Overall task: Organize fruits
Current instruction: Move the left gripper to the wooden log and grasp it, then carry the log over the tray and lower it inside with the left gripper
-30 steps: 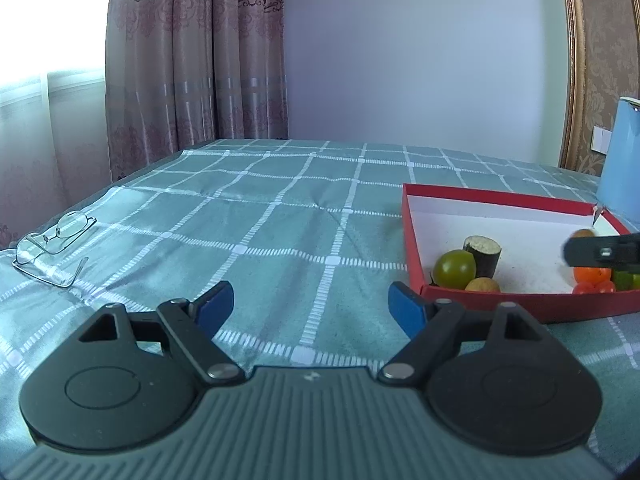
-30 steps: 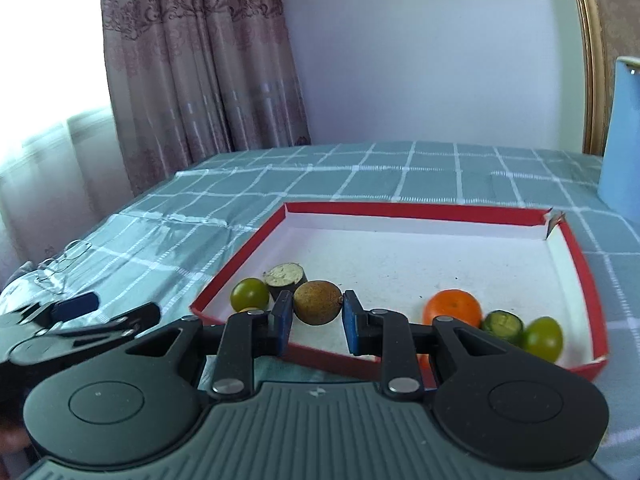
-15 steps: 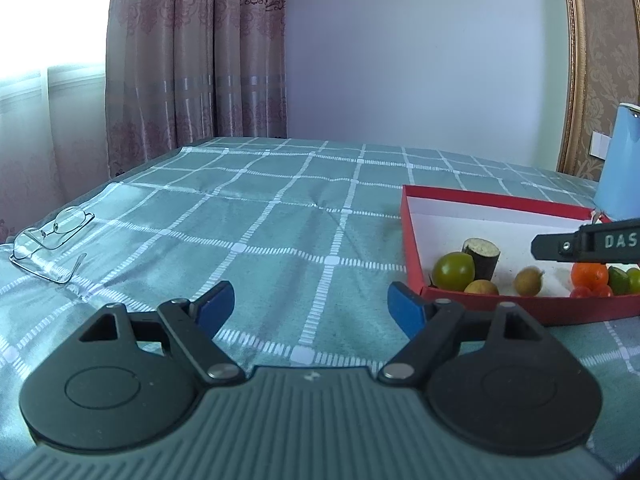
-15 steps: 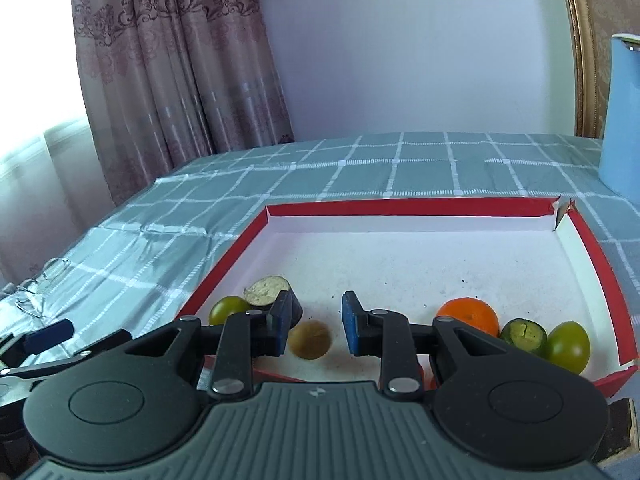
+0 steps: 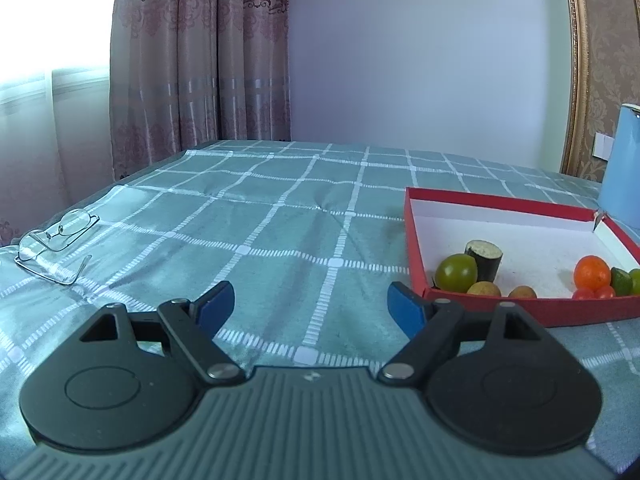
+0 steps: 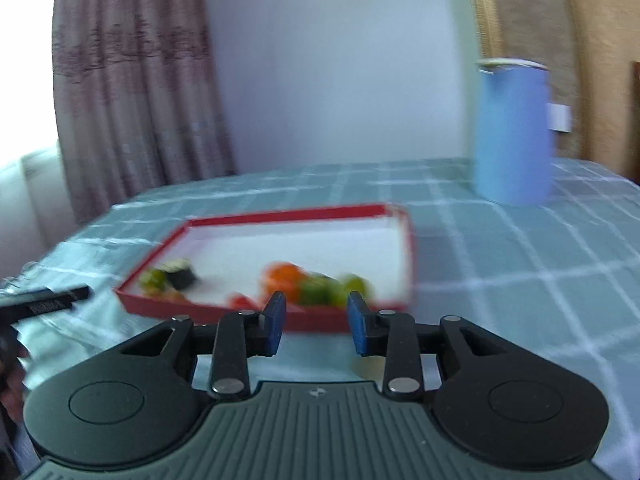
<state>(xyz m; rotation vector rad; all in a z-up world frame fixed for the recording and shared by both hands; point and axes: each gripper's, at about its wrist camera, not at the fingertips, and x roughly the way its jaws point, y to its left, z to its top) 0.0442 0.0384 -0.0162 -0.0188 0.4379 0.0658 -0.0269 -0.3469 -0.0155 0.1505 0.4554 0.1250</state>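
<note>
Both the left gripper (image 5: 310, 304) and right gripper (image 6: 316, 322) are being held open, empty; fruits are being kept along the tray's (image 5: 500, 203) near edge.

right tongs (image 6: 315, 322): released brown fruit (image 5: 522, 292) | withdrawn from red tray (image 6: 280, 213) | jaws wider

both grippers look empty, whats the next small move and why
Probably hold the right hand-held gripper steady and look for loose fruit. Its view is motion-blurred, its jaws stand open and empty, and every fruit that shows, like the orange and green fruit, lies inside the red tray. The left hand-held gripper hangs open over bare tablecloth.
</note>
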